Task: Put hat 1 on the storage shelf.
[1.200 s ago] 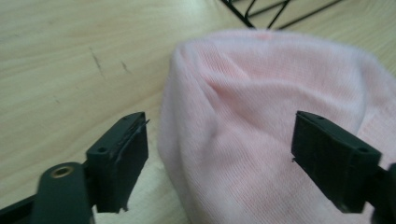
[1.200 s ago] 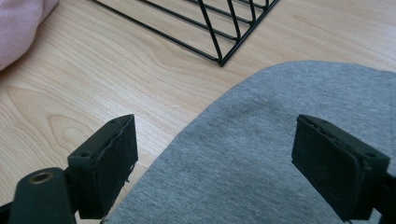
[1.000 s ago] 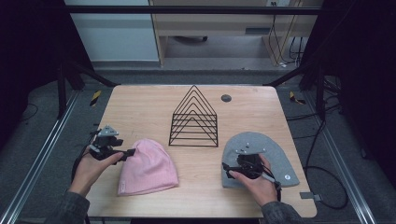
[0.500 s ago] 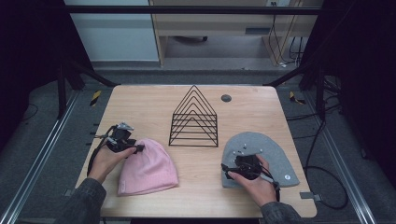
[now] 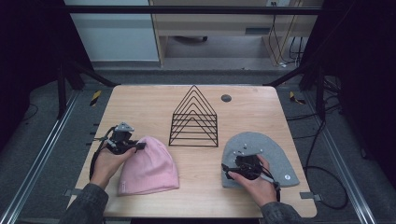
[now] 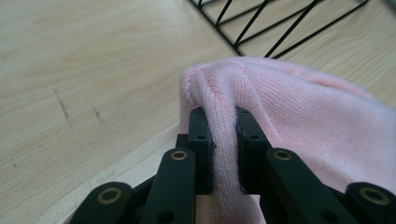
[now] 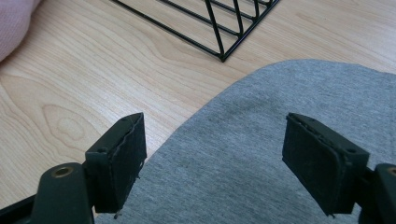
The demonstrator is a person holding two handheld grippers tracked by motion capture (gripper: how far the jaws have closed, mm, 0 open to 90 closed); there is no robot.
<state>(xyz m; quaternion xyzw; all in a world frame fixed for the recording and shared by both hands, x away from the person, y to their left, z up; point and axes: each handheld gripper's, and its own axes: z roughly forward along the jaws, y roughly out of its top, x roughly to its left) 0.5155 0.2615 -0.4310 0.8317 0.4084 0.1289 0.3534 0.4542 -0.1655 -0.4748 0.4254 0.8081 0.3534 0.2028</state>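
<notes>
Table (image 5: pixel 140 100): pale wood, rounded corners; small dark disc (image 5: pixel 226 98) toward 1 o'clock.
Wire rack (image 5: pixel 194 118): black triangular frames, upright at table centre, between the two hats.
Grey hat (image 5: pixel 275 156): lies flat at 4 o'clock; crown points toward 12, band edge toward the person.
Pink hat (image 5: pixel 152 168): lies flat at 8 o'clock; long axis runs roughly 12 to 6, band at the near end.
Left gripper (image 6: pixel 223 126): at the pink hat's upper left edge, jaws pressed onto a raised fold of the knit; fabric bunches up between them.
Right gripper (image 7: pixel 215 144): rests over the grey hat's near-left part, jaws spread wide, nothing between them; grey cloth lies directly beneath and ahead, toward 12 from the jaws.
Key relation: each hat sits under its own-side hand; the rack stands at about 1 o'clock from the left gripper and 11 o'clock from the right.
Judgement: left side has its hold; the right likely needs to drop and pinch an edge next.
</notes>
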